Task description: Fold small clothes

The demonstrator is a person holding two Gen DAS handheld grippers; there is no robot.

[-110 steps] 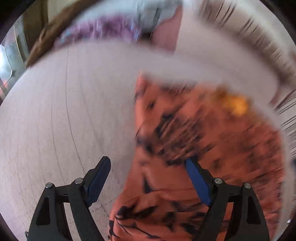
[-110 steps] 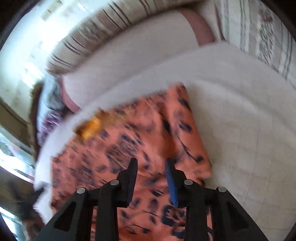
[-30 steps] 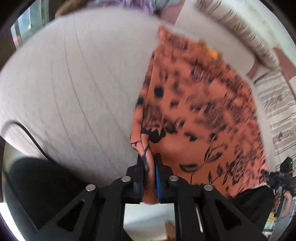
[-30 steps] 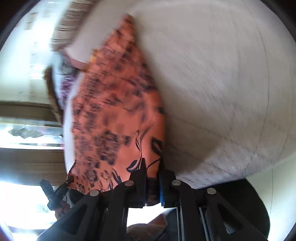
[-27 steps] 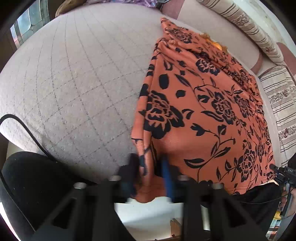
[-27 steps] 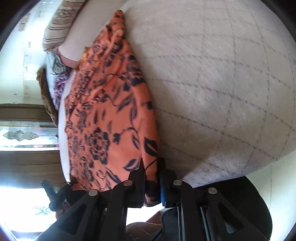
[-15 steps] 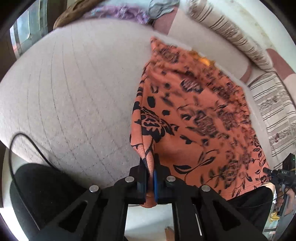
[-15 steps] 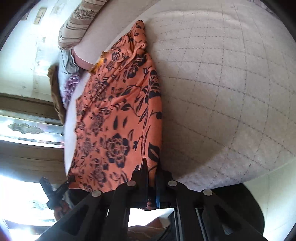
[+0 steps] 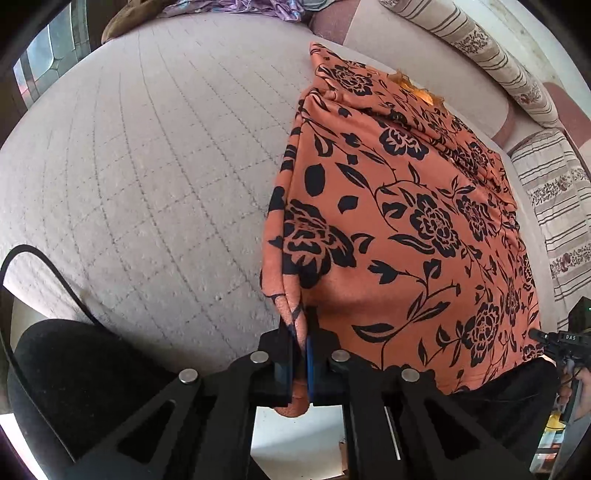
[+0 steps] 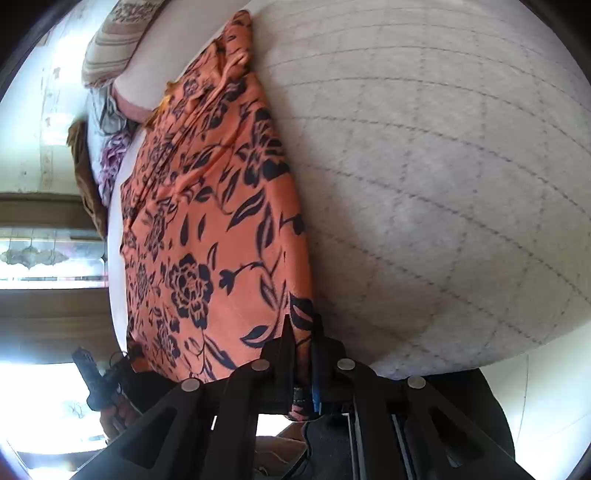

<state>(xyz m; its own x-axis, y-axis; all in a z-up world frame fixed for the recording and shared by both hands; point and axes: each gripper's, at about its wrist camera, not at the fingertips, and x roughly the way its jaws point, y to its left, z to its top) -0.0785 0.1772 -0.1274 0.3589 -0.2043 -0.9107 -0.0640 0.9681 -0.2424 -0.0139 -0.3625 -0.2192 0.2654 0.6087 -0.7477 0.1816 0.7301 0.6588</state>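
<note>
**Both grippers pinch the near corners of the orange cloth**

On the quilted grey bed [image 9: 155,177] lies the cloth [image 9: 406,229], orange with black flowers and leaves, spread from the near edge toward the far side. Its far end is bunched into folds. The left gripper [image 9: 301,354] is pressed together on the near left corner, fabric squeezed between its pads and a bit hanging below them. The right gripper [image 10: 303,363] pinches the near right corner the same way, at the bed's near edge. Striped pillows [image 9: 480,40] lie beyond the cloth, to the far right. A purple garment [image 9: 236,5] is heaped at the far edge, a brown one [image 9: 122,18] beside it. A black cable [image 9: 48,269] curves over the near left of the bed.
</note>
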